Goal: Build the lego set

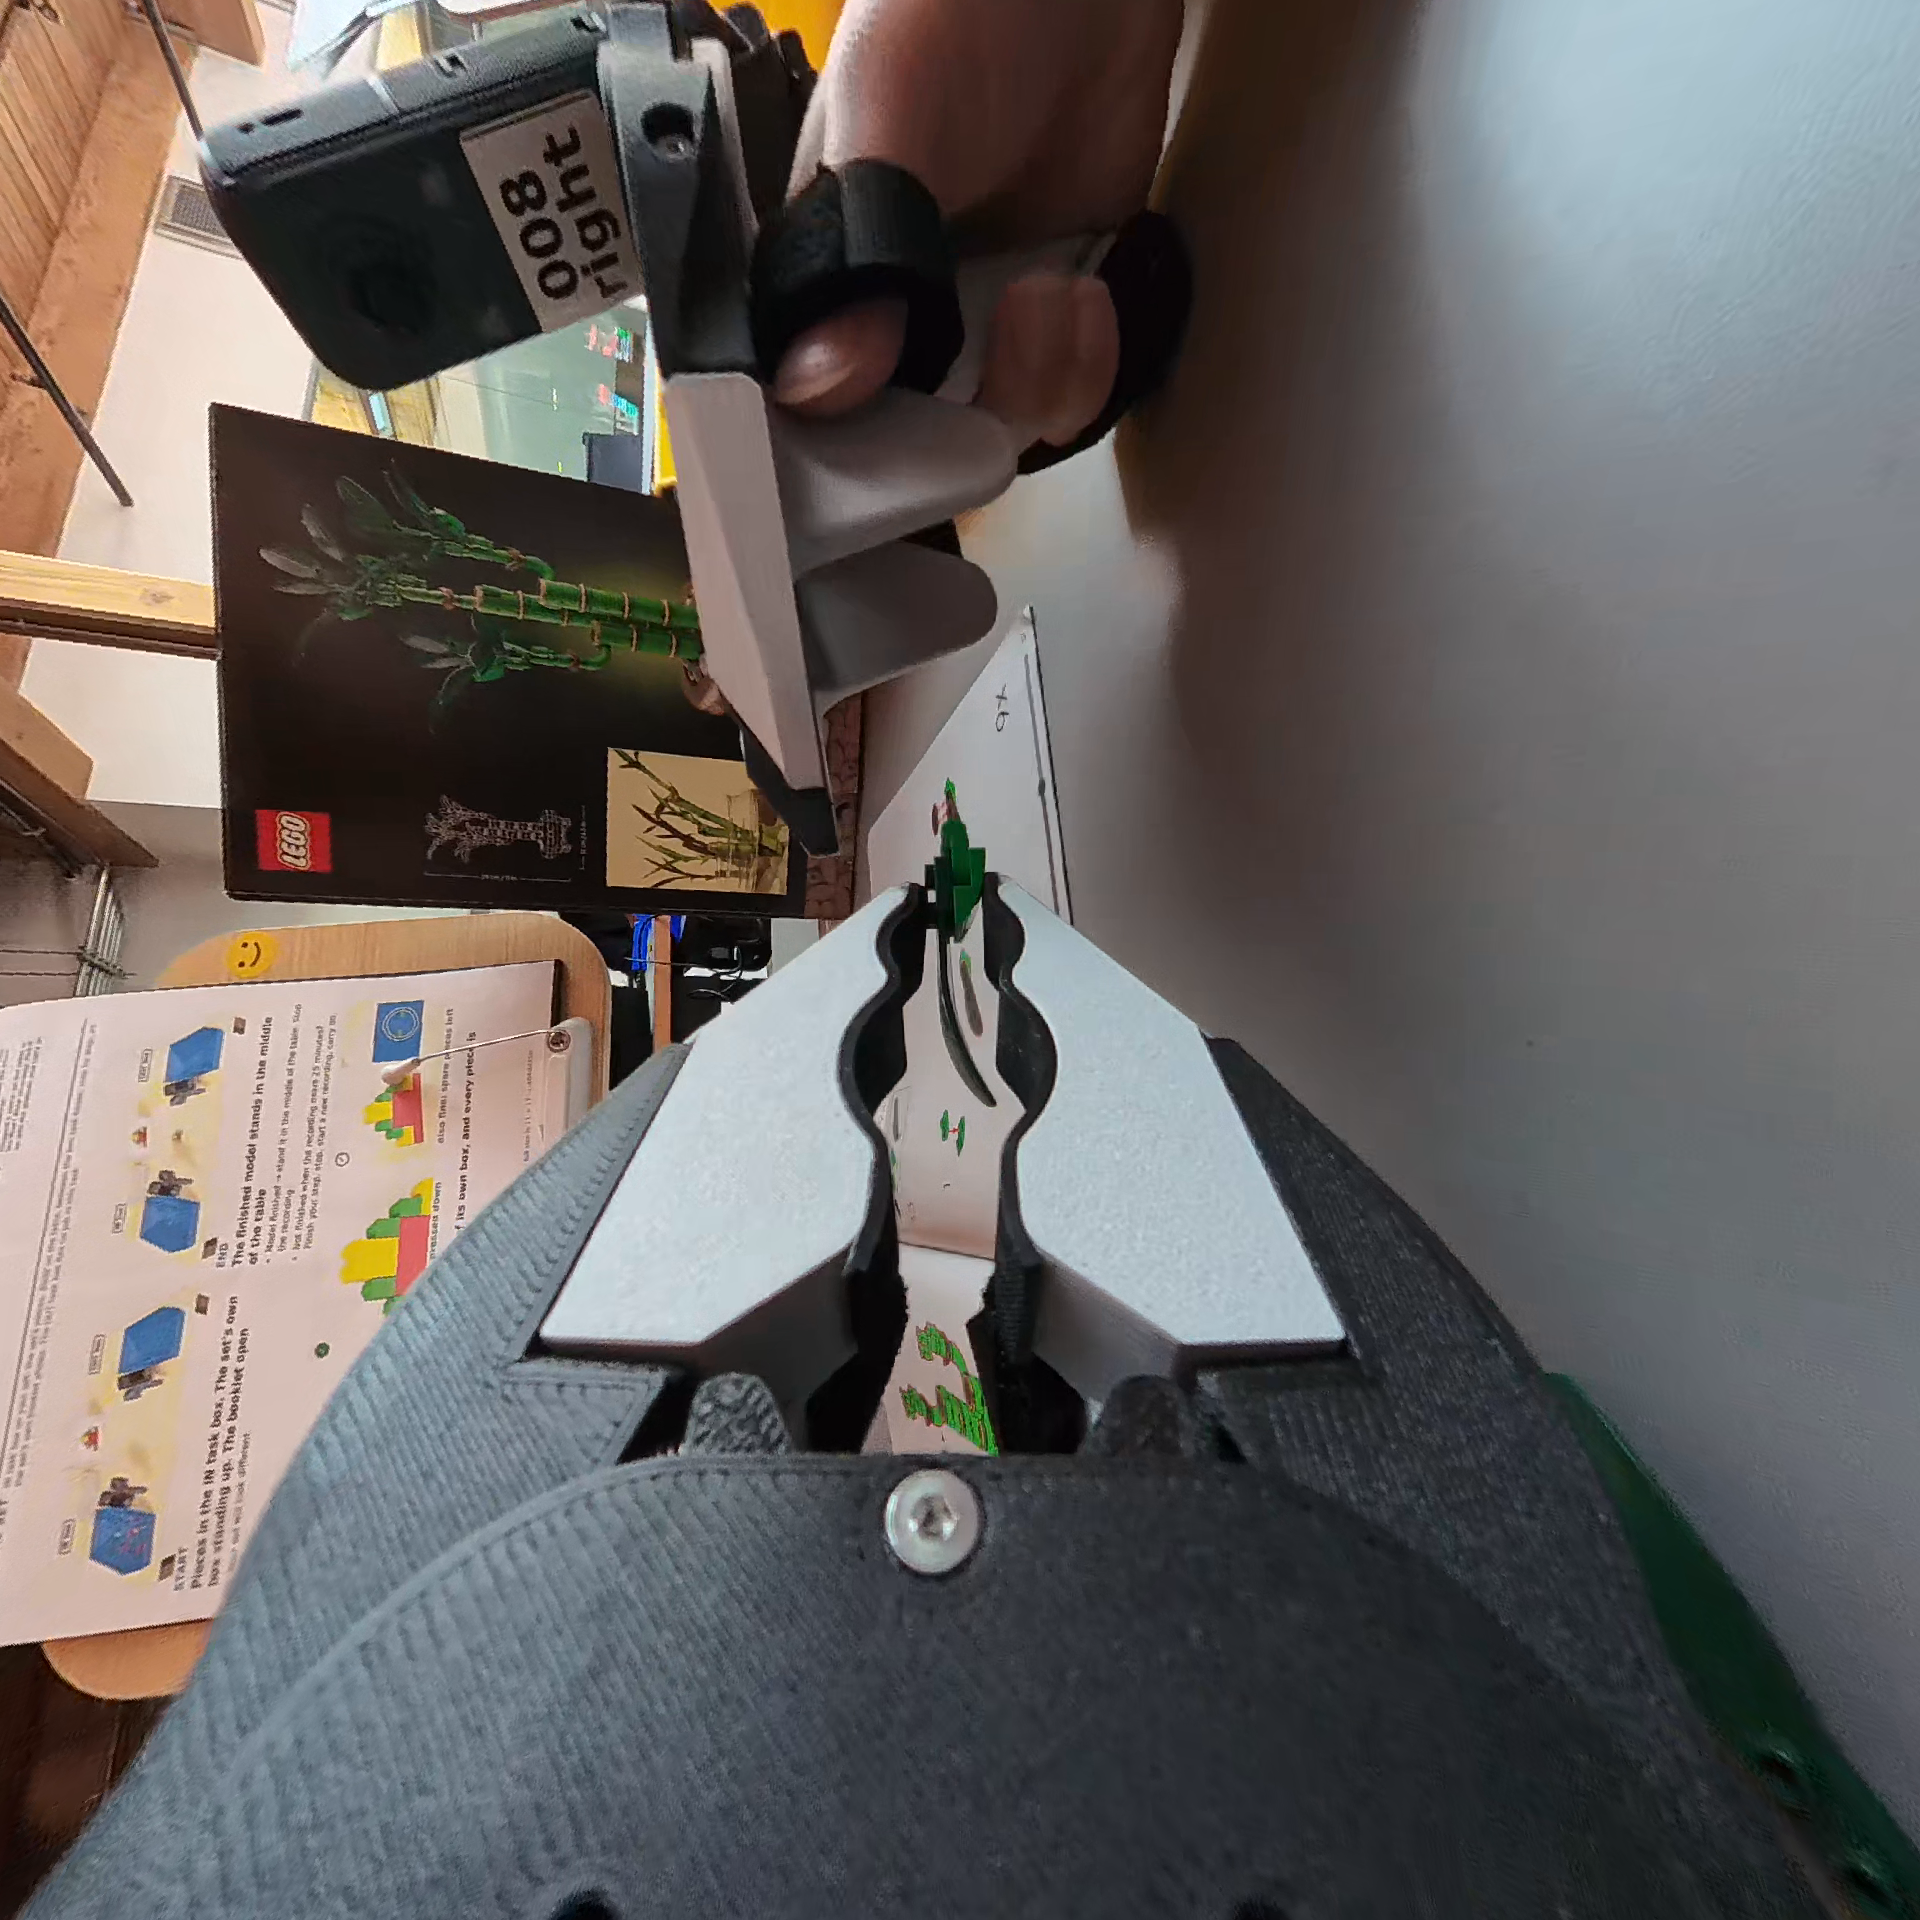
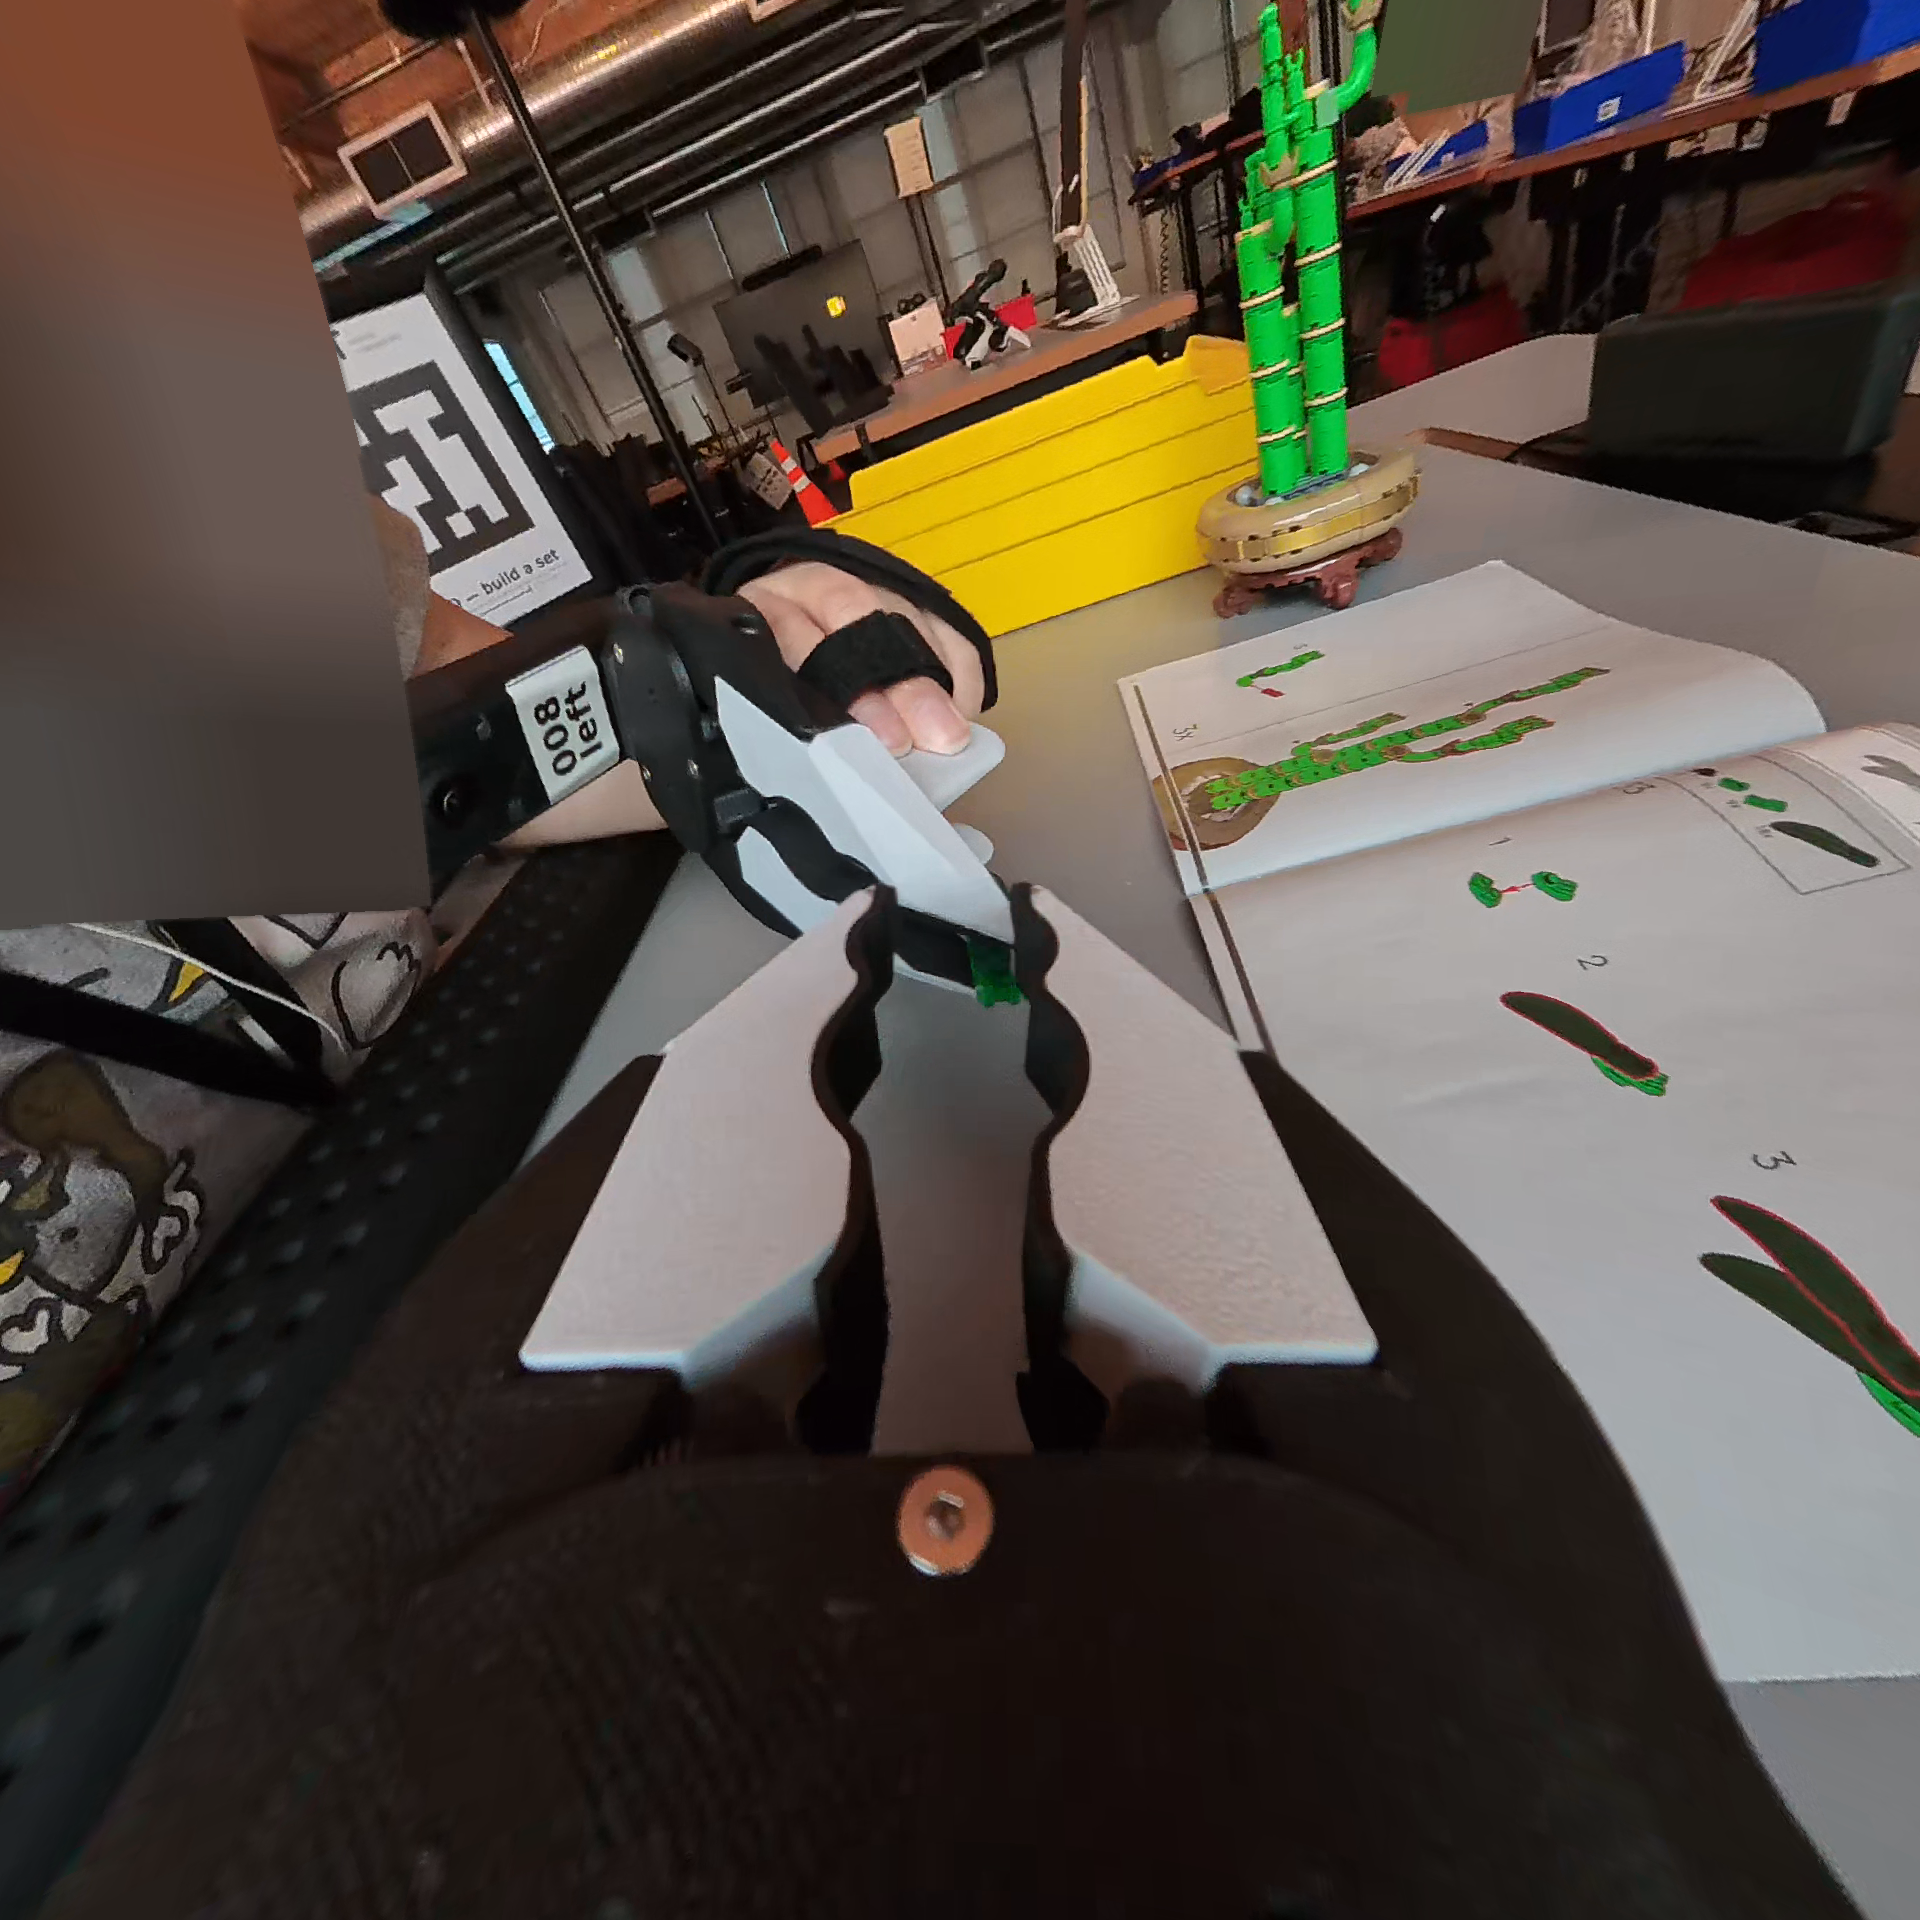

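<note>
My left gripper (image 1: 954, 891) is shut on a small green leaf piece (image 1: 958, 868); its long dark green leaf (image 1: 961, 1039) runs back between the fingers. In the right wrist view the left gripper (image 2: 992, 940) reaches in from the left, with the bright green piece (image 2: 992, 977) at its tip, just beyond my right gripper's tips. My right gripper (image 2: 948, 906) has its jaws a little apart, with nothing gripped. In the left wrist view it (image 1: 810, 821) comes from above, close beside the piece. The green bamboo model (image 2: 1294, 312) stands in its tan pot (image 2: 1309, 514).
The open instruction booklet (image 2: 1558, 1039) lies on the grey table (image 2: 1091, 665) to the right; it also shows in the left wrist view (image 1: 966, 748). A yellow bin (image 2: 1039, 488) stands behind. The black set box (image 1: 468, 665) and a printed sheet (image 1: 260, 1247) stand at the table's edge. Both grippers' tips are close together, under 4 cm apart. Left tips and right tips are each some 35 cm from the green bamboo model (image 2: 1294, 312).
</note>
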### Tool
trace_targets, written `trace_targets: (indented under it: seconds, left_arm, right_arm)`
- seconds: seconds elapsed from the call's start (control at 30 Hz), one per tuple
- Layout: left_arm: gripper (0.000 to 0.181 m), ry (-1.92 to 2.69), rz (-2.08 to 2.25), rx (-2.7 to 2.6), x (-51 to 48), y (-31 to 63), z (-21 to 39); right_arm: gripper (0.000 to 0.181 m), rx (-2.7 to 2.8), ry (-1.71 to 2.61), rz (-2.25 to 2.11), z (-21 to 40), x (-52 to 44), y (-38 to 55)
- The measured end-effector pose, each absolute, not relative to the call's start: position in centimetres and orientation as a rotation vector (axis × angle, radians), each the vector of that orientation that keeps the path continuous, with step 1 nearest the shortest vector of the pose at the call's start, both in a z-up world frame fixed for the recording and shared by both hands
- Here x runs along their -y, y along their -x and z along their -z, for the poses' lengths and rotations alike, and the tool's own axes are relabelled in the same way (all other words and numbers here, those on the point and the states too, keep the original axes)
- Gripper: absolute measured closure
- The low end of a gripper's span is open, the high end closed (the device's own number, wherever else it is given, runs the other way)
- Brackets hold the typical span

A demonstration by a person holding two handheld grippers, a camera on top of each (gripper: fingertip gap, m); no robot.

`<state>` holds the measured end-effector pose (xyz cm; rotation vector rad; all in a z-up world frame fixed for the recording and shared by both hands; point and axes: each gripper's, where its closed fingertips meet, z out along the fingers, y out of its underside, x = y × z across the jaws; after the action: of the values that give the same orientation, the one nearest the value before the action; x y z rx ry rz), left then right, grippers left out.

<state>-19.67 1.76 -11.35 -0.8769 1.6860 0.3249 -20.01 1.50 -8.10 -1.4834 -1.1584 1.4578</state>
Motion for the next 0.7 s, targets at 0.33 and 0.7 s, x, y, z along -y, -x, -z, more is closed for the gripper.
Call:
trace_targets:
  seconds: [0.33, 0.7]
  left_arm:
    - [0.173, 0.896, -0.41, -1.735, -2.0, 19.9, 11.6]
    - [0.172, 0.81, -0.412, -1.731, -0.7, 18.7, 11.1]
  right_arm:
    - [0.147, 1.333, 1.574, -1.163, 10.8, -1.8, 19.7]
    - [0.159, 1.357, 1.542, -1.301, 10.3, -0.3, 20.3]
